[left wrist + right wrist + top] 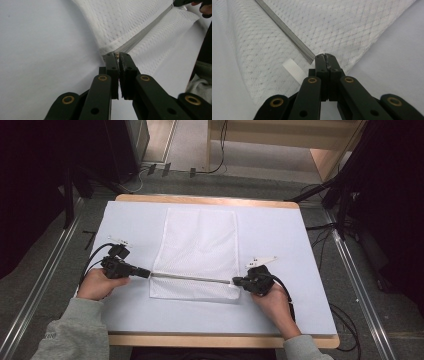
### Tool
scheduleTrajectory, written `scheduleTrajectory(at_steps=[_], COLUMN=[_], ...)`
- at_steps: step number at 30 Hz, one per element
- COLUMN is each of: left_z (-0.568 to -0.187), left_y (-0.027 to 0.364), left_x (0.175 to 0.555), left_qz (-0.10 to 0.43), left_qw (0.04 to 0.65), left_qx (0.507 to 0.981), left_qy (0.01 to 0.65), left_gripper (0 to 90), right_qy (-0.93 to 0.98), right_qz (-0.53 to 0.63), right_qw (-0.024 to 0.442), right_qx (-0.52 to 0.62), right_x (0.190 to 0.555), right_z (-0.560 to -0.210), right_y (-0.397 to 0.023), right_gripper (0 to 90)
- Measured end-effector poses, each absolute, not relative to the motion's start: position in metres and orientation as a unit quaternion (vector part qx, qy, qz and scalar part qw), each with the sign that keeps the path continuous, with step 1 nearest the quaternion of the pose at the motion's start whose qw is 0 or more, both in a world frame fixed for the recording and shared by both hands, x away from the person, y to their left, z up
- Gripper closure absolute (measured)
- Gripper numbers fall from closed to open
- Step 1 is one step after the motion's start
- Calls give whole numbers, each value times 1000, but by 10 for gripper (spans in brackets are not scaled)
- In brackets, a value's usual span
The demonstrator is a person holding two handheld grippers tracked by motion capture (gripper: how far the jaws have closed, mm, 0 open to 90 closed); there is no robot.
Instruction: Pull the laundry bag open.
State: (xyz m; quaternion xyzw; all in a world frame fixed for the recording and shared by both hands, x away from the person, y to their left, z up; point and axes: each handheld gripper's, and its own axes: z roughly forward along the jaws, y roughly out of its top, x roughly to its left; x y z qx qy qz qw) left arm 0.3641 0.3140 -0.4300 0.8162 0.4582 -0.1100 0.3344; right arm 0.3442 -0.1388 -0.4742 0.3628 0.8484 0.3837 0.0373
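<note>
White mesh bag (199,252): lies flat at the middle of the white table cover (280,310), nothing standing on or around it; wooden table edge (205,200) shows beyond its far end, cables on the floor (330,227) well off to its right. Contents: looks flat and empty, though the mesh hides the inside. Grey zipper (192,278): runs across the bag near its front end, pulled taut. Left gripper (145,273): at the bag's left edge, jaws closed on the zipper's end there. Right gripper (235,281): at the bag's right edge, jaws closed on the other zipper end, probably the pull, covered by the pads. White ribbed tab (294,70): on the bag, just beside the right gripper. Both hands partly hidden behind the gripper bodies
</note>
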Motion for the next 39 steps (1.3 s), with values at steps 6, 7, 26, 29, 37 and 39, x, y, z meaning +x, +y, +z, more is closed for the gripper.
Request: scheduleTrajectory(at_steps=[6, 7, 26, 29, 37, 39], left_z=[-430, -432, -434, -432, -428, -428], left_y=[318, 317, 311, 314, 324, 327], left_x=[361, 361, 347, 345, 344, 345], left_qz=[-108, -112, -74, -52, 22, 36], left_qw=[335, 332, 348, 366, 376, 374], left_qx=[815, 815, 826, 820, 808, 807], left_qy=[460, 462, 438, 436, 452, 456], left_gripper=[881, 881, 735, 657, 438, 402], right_qy=[850, 851, 852, 847, 837, 833], right_qz=[381, 381, 376, 390, 405, 408], right_qw=[37, 36, -2, 2, 49, 59], right_qx=[361, 360, 364, 362, 364, 369], right_x=[344, 345, 352, 352, 354, 355], right_z=[-474, -474, -465, -459, -453, -453], right_y=[-138, -138, -137, -139, -151, -156], right_gripper=[900, 900, 819, 760, 481, 431])
